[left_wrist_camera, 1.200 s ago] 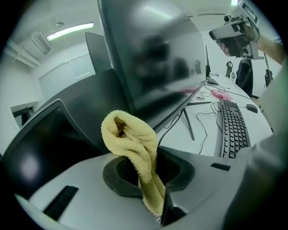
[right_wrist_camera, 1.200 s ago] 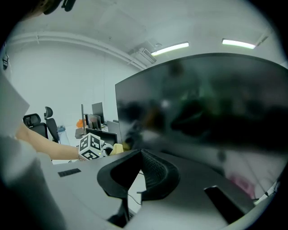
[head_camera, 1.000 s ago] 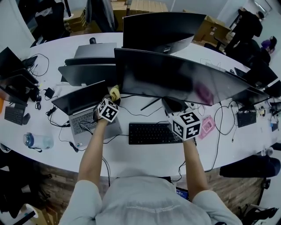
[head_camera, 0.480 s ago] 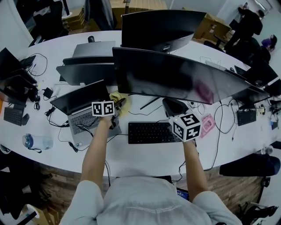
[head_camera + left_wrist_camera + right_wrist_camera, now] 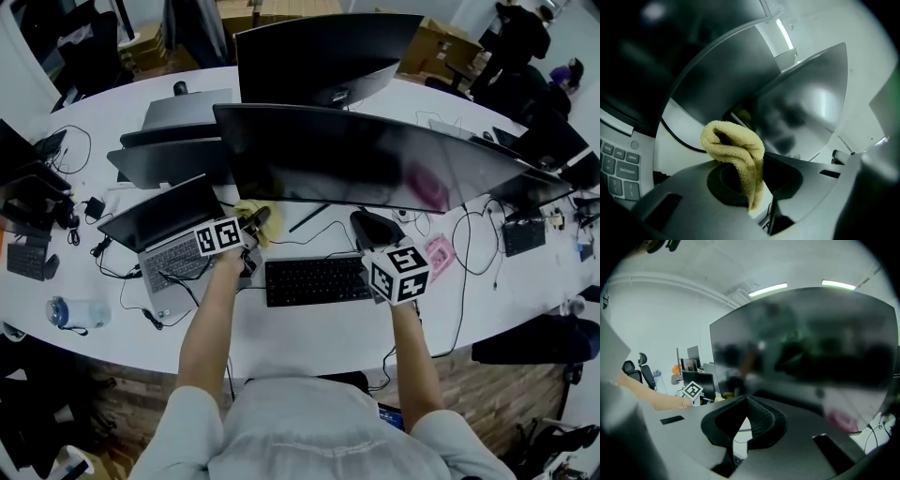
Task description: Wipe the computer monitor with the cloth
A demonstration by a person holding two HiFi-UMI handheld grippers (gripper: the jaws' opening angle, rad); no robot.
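Note:
The wide curved monitor (image 5: 375, 159) stands dark across the middle of the white desk (image 5: 309, 342). A yellow cloth (image 5: 247, 211) sits just under its lower left edge, pinched in my left gripper (image 5: 255, 223). In the left gripper view the cloth (image 5: 736, 150) bunches up out of the shut jaws of the left gripper (image 5: 750, 187), with the monitor (image 5: 797, 112) close ahead. My right gripper (image 5: 370, 230) hovers near the monitor stand, its jaws shut with nothing in them. In the right gripper view the right gripper (image 5: 747, 403) points at the monitor (image 5: 811, 343).
A black keyboard (image 5: 314, 279) lies between my arms. An open laptop (image 5: 169, 248) sits to the left among cables, and a water bottle (image 5: 80, 312) lies near the desk's left front. A pink object (image 5: 439, 251) rests to the right. More screens (image 5: 319, 56) stand behind.
My left gripper has turned and dropped slightly, so the cloth now hangs a little below the monitor's lower left edge. The right gripper has stayed by the stand.

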